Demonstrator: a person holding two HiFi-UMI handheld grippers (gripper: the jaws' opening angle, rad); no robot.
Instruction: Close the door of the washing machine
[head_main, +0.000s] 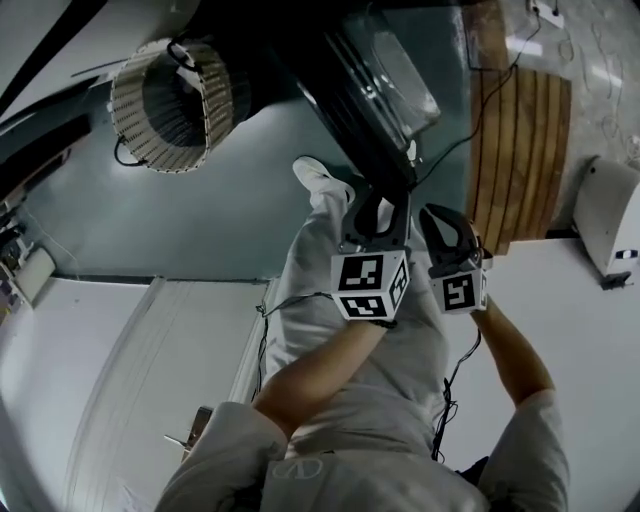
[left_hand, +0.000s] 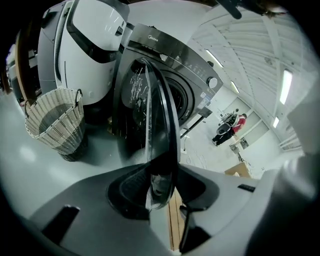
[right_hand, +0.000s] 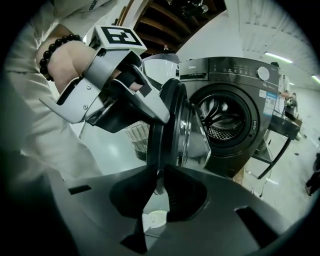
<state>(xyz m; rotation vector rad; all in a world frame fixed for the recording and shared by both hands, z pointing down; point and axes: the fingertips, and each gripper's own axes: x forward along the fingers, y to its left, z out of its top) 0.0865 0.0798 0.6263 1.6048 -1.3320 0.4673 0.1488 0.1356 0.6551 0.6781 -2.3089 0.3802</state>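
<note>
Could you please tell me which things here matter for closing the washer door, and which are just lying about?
For the job: washer; its open door; left gripper and right gripper, the door's rim between their jaws.
Lying about: basket; white appliance; wooden boards; distant person.

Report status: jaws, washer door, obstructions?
Both open: left gripper, right gripper, door rim between the jaws of each. Door stands open. Nothing visible between it and the drum opening; wicker basket sits aside.

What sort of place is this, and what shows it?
Probably a laundry corner set up inside a big hall or workshop: a front-loading washing machine, a wicker basket nearby, and long strip lights on a high white ceiling.
</note>
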